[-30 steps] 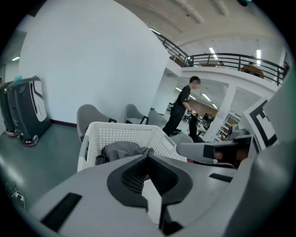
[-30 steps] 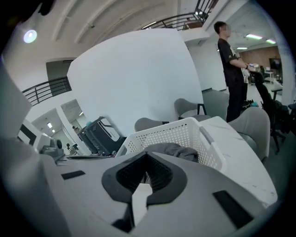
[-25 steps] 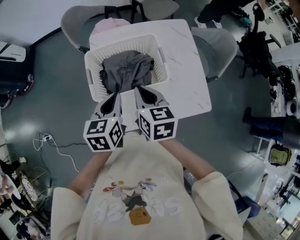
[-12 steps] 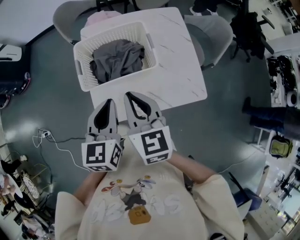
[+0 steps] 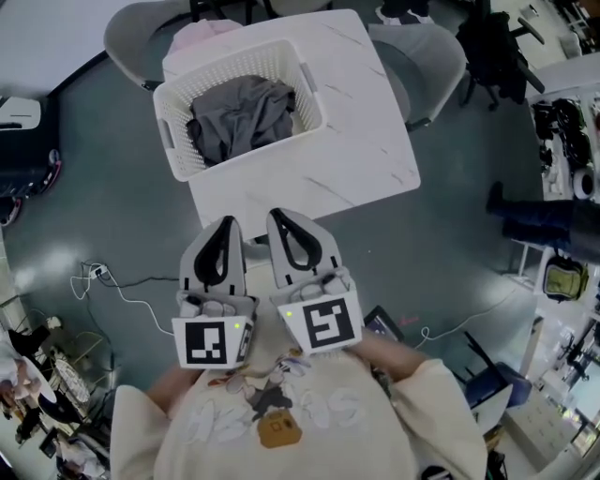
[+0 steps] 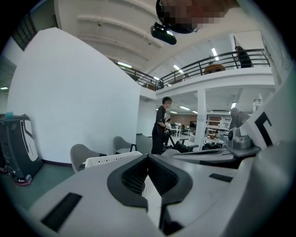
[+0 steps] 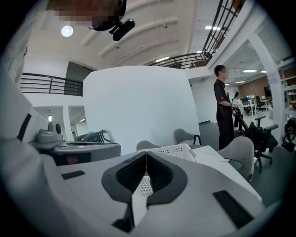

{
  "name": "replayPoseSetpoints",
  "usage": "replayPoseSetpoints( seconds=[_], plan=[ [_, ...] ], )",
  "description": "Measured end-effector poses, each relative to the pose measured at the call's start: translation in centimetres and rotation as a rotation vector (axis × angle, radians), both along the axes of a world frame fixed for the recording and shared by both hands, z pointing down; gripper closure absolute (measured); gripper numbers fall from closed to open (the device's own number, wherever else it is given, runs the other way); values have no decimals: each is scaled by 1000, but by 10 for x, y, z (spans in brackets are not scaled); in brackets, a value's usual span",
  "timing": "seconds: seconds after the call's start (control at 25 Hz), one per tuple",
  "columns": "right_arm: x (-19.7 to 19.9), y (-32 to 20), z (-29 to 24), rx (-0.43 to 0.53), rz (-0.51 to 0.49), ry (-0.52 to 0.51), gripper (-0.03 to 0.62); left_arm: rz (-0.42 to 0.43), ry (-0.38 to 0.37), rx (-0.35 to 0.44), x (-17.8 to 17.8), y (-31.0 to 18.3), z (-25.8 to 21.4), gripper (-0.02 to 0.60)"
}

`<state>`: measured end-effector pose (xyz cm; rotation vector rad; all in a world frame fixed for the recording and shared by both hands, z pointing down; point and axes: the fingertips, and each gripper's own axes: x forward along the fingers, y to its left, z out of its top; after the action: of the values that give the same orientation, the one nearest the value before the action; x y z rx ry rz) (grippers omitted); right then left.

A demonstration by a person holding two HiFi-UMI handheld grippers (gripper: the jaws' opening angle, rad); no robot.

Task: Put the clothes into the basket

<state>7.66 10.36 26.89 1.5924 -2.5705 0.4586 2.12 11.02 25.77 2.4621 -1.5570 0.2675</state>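
A white perforated laundry basket [image 5: 174, 142] stands on the left part of a white marble-look table [image 5: 361, 150]. Grey clothes [image 5: 240, 114] lie bundled inside it. Both grippers hang side by side short of the table's near edge, level and aimed at the basket. My left gripper [image 5: 225, 222] is shut with nothing in it, and my right gripper [image 5: 284, 215] is shut and empty too. In the left gripper view the basket [image 6: 113, 159] shows over the closed jaws; in the right gripper view the basket [image 7: 173, 150] sits beyond the closed tips [image 7: 146, 153].
Grey chairs [image 5: 141, 28] ring the table, one on the right [image 5: 433, 58]. A pink garment [image 5: 208, 33] lies on the far chair. A cable and plug [image 5: 94, 275] trail over the floor at left. A person [image 7: 223, 109] stands farther back by a black office chair.
Both grippers have drawn back from the basket's front rim toward my body and now hang off the table's near edge. The grey clothes stay in the basket.
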Motion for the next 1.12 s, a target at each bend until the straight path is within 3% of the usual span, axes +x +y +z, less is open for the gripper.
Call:
replayPoseSetpoints(
  seconds=[0.2,0.4,0.6,0.84,1.12],
  plan=[
    [-22,9,-5,34,18,31,586,37,-23,9,-14,7,-6,572],
    [-37,10,-11,35,22,58,586,76,-1,39,-19,-4,-19,572],
    [-45,12,-2,-11,17,91,586,59,-6,49,-28,2,-15,572],
    [-47,20,-14,58,41,129,586,50,1,37,-30,6,-12,572],
    [-44,22,-14,65,44,126,586,73,-6,35,-22,7,-13,572]
  ],
)
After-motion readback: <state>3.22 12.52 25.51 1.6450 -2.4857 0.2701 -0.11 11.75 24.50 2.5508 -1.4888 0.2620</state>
